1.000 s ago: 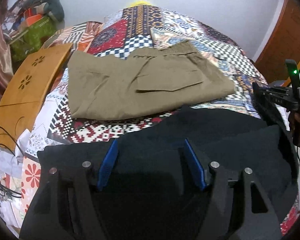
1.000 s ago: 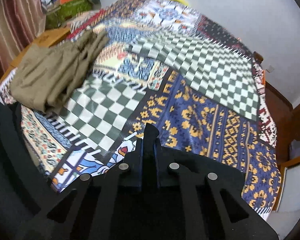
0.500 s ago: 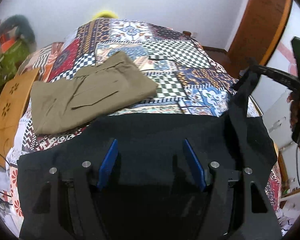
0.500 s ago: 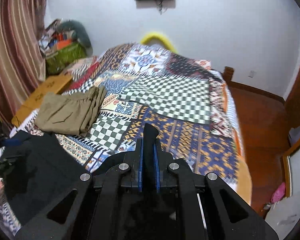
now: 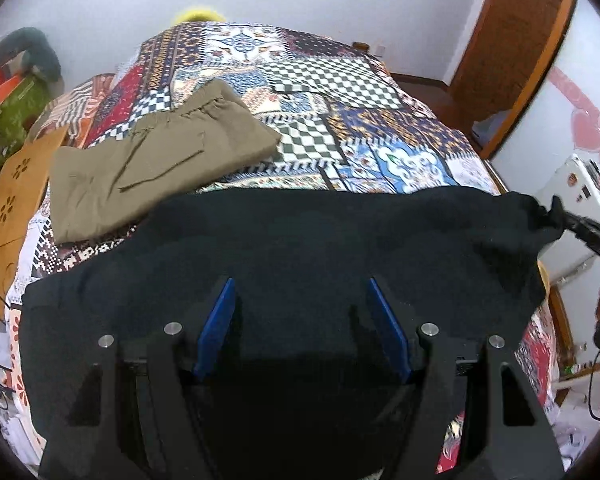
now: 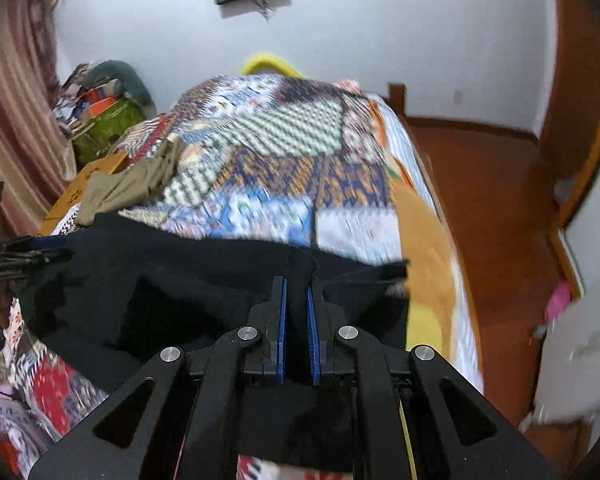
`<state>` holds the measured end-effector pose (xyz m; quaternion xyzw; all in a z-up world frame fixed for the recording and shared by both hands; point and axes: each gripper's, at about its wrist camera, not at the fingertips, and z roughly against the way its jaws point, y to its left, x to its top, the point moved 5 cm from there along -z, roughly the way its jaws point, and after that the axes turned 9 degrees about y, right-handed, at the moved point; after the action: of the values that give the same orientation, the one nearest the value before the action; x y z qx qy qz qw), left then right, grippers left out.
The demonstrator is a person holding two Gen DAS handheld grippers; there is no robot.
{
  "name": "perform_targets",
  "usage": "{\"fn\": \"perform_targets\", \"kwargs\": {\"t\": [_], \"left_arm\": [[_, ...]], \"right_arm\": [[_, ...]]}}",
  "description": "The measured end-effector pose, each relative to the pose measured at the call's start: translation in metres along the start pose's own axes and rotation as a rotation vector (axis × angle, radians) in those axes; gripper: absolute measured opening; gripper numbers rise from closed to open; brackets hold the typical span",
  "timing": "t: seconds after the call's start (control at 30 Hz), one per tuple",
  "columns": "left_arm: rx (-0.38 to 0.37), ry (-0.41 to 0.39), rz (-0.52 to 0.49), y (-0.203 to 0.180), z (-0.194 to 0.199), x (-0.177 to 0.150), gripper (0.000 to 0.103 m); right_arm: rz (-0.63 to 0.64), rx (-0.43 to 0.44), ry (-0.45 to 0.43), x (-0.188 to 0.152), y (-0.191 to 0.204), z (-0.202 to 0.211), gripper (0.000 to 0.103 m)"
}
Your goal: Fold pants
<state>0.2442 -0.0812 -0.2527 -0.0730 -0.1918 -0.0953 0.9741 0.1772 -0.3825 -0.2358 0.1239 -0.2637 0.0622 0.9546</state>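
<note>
Black pants [image 5: 300, 240] lie spread across the near end of the bed and also show in the right wrist view [image 6: 188, 284]. My left gripper [image 5: 302, 300] hovers over them with its blue pads wide apart and nothing between them. My right gripper [image 6: 296, 292] is shut on a bunched edge of the black pants; in the left wrist view it [image 5: 556, 214] holds that corner up at the right. Folded olive pants [image 5: 152, 160] lie flat farther back on the left.
The bed has a patchwork quilt [image 5: 340, 100]. A wooden board with flower cut-outs [image 5: 12, 192] lies at the bed's left edge. Clutter and a green bag [image 5: 8, 120] sit far left. A wooden door [image 5: 512, 40] and red floor [image 6: 480, 200] lie right.
The right gripper has pulled its corner of the black pants out to the right, stretching the cloth flatter. Both views have tilted up toward the far wall. The left gripper stays open.
</note>
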Motion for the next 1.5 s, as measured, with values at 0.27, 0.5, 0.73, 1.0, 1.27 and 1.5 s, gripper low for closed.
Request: {"fn": "perform_targets", "kwargs": {"t": [0.27,0.5,0.73,1.0,1.27,1.5], "left_arm": [[0.008,0.027,-0.084,-0.017,0.015,-0.03,0.067],[0.028,0.052,-0.098,-0.017,0.017,-0.058,0.073],[0.129,0.039,-0.119,-0.022,-0.002,-0.063,0.072],[0.086,-0.002,-0.144,-0.031,0.002,-0.049,0.012],[0.014,-0.028,-0.141,-0.036,0.024,-0.052,0.009],[0.004,-0.008,-0.164,-0.042,0.023,-0.063,0.009]], "right_arm": [[-0.147,0.017,0.049,-0.05,-0.029,-0.021,0.008],[-0.211,0.057,0.026,-0.06,-0.037,-0.02,0.008],[-0.228,0.069,0.013,-0.064,-0.039,-0.019,0.008],[-0.236,0.072,-0.026,-0.063,-0.041,-0.008,0.008],[-0.24,0.053,-0.054,-0.067,-0.042,0.006,0.008],[-0.271,0.04,-0.039,-0.079,-0.047,0.004,0.008]]}}
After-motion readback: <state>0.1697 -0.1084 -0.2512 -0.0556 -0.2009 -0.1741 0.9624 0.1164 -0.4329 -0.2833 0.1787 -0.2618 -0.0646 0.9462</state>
